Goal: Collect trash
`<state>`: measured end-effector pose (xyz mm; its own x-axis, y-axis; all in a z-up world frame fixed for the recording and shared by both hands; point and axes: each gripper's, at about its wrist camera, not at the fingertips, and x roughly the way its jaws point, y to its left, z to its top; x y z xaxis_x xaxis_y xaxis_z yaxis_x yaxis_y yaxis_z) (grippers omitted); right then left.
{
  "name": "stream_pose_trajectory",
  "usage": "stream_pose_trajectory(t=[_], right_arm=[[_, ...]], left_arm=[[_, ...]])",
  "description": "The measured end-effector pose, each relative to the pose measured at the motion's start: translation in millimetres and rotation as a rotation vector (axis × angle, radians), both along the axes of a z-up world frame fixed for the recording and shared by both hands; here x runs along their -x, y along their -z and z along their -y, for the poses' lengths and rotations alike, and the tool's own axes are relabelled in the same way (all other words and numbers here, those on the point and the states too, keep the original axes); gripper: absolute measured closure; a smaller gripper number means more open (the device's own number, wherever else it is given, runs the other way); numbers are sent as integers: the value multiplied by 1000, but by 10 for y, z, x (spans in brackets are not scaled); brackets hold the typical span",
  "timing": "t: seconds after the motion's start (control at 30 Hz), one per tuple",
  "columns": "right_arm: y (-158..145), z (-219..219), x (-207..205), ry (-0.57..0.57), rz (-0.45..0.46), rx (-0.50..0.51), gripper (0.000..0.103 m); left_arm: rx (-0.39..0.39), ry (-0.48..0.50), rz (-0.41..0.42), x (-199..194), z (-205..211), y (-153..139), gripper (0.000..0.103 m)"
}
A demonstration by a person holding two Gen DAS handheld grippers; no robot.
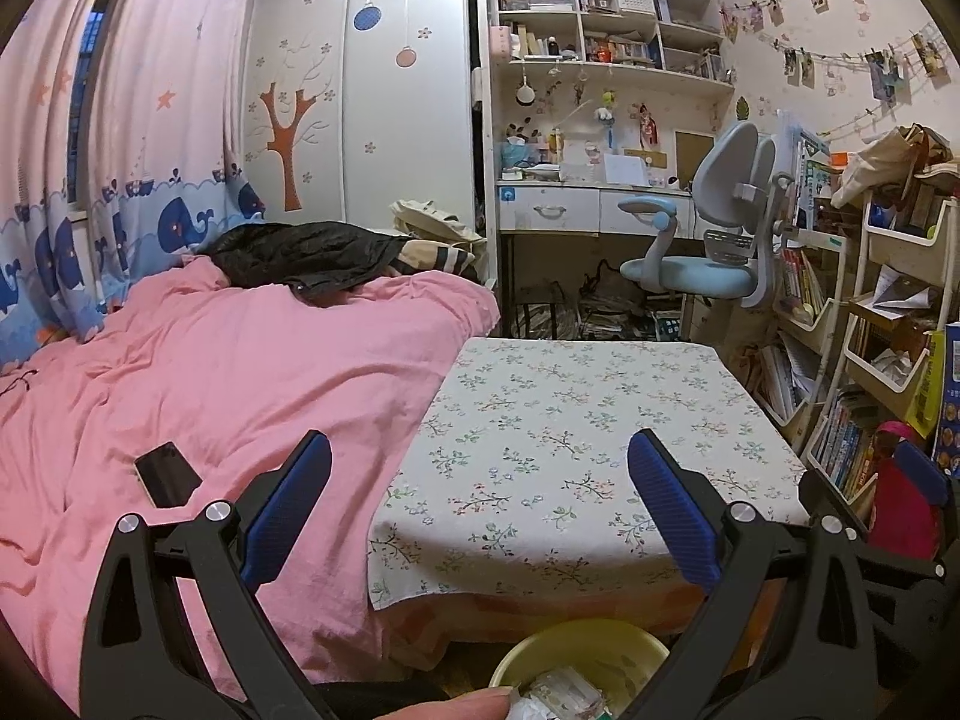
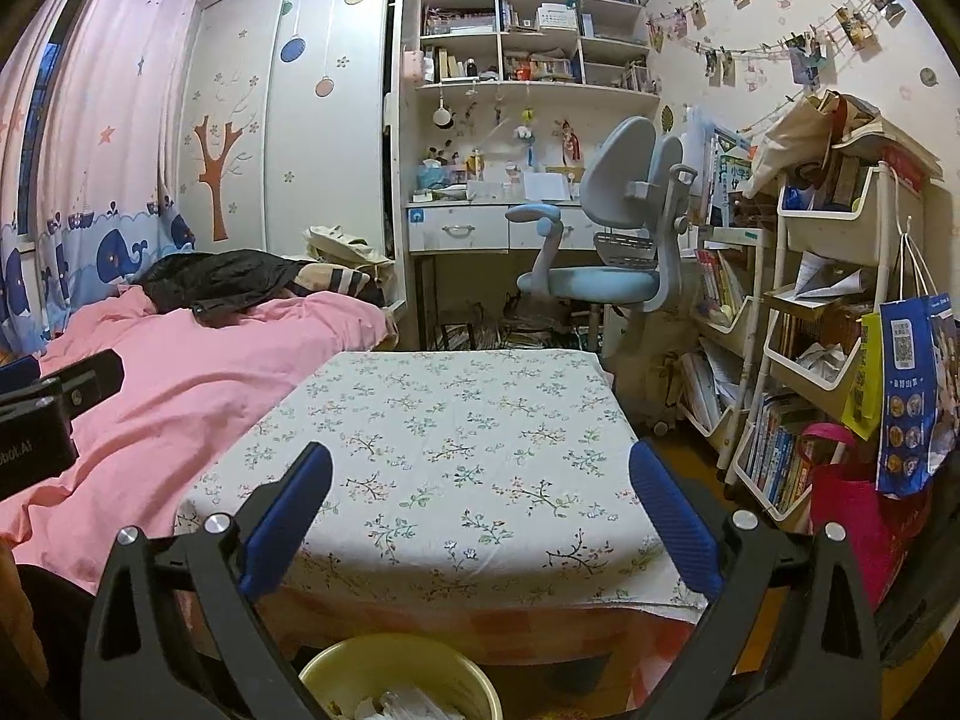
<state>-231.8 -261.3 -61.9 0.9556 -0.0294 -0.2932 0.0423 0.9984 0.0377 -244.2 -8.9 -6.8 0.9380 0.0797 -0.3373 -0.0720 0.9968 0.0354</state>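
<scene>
From the left wrist view we see a dark phone (image 1: pixel 167 474) lying on the pink bed cover (image 1: pixel 198 378) at the near left, and a fingertip (image 1: pixel 456 705) at the bottom edge just beside the yellow bin (image 1: pixel 576 645); the right wrist view shows neither. The right wrist view instead gives us the blue printed bag (image 2: pixel 915 390) hanging on the white shelf rack (image 2: pixel 840 312) at the far right, and the black body of the left tongs (image 2: pixel 54 408) at its left edge. Our left tongs (image 1: pixel 480 510) stand wide apart with nothing between them, and so do our right tongs (image 2: pixel 480 516). Both hover over the near edge of the desk with its floral cloth (image 1: pixel 576 432). The bin sits on the floor below that near edge, round and pale yellow, with crumpled white and clear wrappers (image 2: pixel 396 705) inside.
</scene>
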Motion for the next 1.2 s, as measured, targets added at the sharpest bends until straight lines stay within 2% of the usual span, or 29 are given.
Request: stream_pose_trajectory(t=[0.87,1.03,1.2], right_arm=[[39,-12,-52,-10,-25,-6,8],[55,4,-84,-11,-40,-14,8],[45,39,-208,-21,-64,-24,8]], left_arm=[[4,7,-4,-12,15,-16,7],[18,20,-14,-92,-48,43,7],[-5,29,-40,-286,-81,91,7]])
